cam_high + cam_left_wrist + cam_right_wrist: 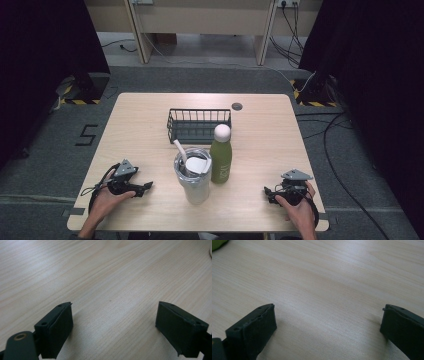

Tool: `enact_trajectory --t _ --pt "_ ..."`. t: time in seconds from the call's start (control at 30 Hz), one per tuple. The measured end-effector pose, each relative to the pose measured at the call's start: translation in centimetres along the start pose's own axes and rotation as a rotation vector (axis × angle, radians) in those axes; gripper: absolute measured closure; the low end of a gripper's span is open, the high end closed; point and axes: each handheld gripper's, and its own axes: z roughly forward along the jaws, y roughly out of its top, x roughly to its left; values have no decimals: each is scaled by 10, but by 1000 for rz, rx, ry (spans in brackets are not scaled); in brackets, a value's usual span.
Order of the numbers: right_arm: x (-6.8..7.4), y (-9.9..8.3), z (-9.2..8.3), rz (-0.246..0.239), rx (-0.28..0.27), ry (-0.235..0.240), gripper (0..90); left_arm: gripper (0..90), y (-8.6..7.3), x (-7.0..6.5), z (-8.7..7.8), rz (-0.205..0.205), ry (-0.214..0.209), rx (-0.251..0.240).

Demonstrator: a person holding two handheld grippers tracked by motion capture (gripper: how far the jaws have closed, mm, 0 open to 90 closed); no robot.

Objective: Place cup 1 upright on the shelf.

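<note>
Green and upright, the bottle [221, 154] stands at the table's [150, 110] middle, touching the steel tumbler [193, 175]. Both lie inward between the grippers. The right gripper [270, 193] sits nearer the bottle, the left gripper [145, 188] nearer the tumbler. Both rest low, jaws wide and empty.

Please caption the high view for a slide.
Open tongs flank a tumbler and green bottle; basket behind.

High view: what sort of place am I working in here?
Likely a lab or recording booth, not a home: a lone wooden table on grey floor, black curtains on both sides, hazard-taped stand bases, and loose cables running to wall sockets.
</note>
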Motion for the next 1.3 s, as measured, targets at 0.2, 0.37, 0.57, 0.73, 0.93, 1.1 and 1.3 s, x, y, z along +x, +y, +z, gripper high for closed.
enact_trajectory --t 0.2,0.37,0.57,0.73,0.93,1.1,1.3 --pt "0 0 0 0 -1 -1 4 136 0 0 0 -1 0 0" --pt "0 0 0 0 -1 0 4 166 -2 4 -3 -22 -46 -23" --pt "0 0 0 0 0 0 4 179 -6 5 -11 -69 -59 -100" --pt "0 0 0 0 0 0 3 179 -2 -7 -14 -47 -101 -138" --pt "0 0 0 0 0 0 3 157 2 -22 -18 -20 -155 -221" --pt "0 0 0 -1 0 0 3 151 2 -33 -21 -2 -174 -270" --pt "0 0 0 -1 0 1 3 150 6 -52 -24 11 -209 -346"
